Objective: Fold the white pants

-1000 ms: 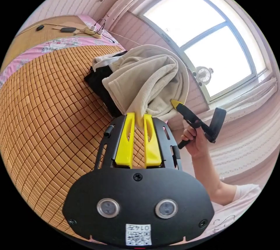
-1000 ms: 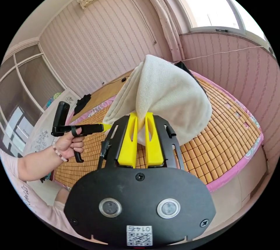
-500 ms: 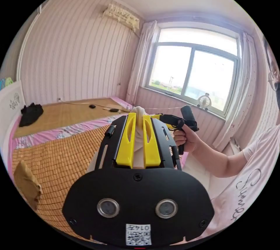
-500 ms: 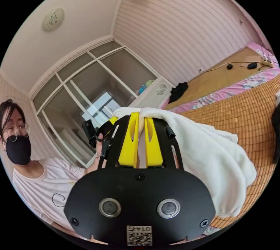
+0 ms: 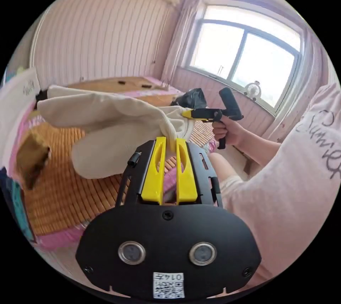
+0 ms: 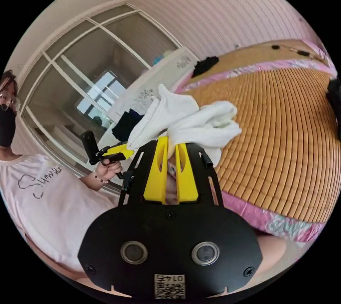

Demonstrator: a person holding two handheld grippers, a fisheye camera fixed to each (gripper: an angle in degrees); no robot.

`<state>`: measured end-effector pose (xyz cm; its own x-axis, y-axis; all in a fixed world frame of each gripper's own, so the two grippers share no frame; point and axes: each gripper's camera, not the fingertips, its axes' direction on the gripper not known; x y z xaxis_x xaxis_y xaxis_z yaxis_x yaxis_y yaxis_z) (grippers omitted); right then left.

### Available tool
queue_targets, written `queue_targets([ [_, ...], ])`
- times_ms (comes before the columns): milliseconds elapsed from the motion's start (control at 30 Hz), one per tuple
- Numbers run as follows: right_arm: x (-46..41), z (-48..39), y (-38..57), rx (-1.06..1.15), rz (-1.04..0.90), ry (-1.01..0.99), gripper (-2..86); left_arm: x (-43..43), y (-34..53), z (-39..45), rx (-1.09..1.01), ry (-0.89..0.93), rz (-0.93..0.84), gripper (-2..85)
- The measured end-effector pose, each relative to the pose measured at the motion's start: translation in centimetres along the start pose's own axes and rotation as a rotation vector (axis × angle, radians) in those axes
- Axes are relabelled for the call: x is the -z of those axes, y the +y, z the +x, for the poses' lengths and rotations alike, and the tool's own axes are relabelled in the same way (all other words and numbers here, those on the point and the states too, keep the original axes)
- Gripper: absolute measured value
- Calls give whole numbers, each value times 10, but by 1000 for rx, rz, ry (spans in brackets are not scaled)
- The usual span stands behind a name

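Note:
The white pants (image 5: 106,123) hang in the air over the bed, bunched and swinging out to the left in the left gripper view. My left gripper (image 5: 171,139) is shut on one edge of them. My right gripper (image 5: 185,114) comes in from the right of that view, pinching the same bunch close by. In the right gripper view the white pants (image 6: 191,123) billow above my right gripper (image 6: 172,139), which is shut on them, and my left gripper (image 6: 129,150) grips the cloth at the left.
A woven bamboo mat (image 6: 284,140) covers the bed, edged by a pink floral sheet (image 6: 277,222). A black garment (image 5: 191,97) lies near the window side, a brown item (image 5: 30,162) at the mat's left. The person's pale pink shirt (image 5: 295,190) is close on the right.
The pants were lifted off the pile of clothes on the mat and carried toward the bed's edge; both cameras swung round. The cloth now flares sideways instead of hanging down.

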<state>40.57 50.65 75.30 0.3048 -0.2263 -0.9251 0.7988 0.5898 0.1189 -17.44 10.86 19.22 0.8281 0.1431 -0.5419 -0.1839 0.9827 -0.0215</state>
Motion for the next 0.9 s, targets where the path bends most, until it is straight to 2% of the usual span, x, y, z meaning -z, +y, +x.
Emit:
queue_targets([
  [100,-34,22,44,-118,-113,48,14,-40,42,-44,239,177,-122,42],
  [267,-33,25,49,-218,-111,-13,24,-32,52,-50,267,222,-136,42],
  [433,-32,2,16,-88,-187,-5,37,-9,66,-65,355,262,-100,38],
  [500,-35,-15,-4,10,-283,43,42,6,70,-64,336,258,-101,17],
  [600,-39,-34,-26,198,-451,105,34,30,69,-61,287,178,-104,-5],
  [700,-40,-39,-46,292,-504,124,18,49,60,-60,271,99,-70,-6],
  [833,-25,-14,-70,137,-315,181,22,49,27,-49,134,37,-45,7],
  [900,-15,5,-70,37,-96,258,51,39,-3,-31,-26,32,-32,41],
])
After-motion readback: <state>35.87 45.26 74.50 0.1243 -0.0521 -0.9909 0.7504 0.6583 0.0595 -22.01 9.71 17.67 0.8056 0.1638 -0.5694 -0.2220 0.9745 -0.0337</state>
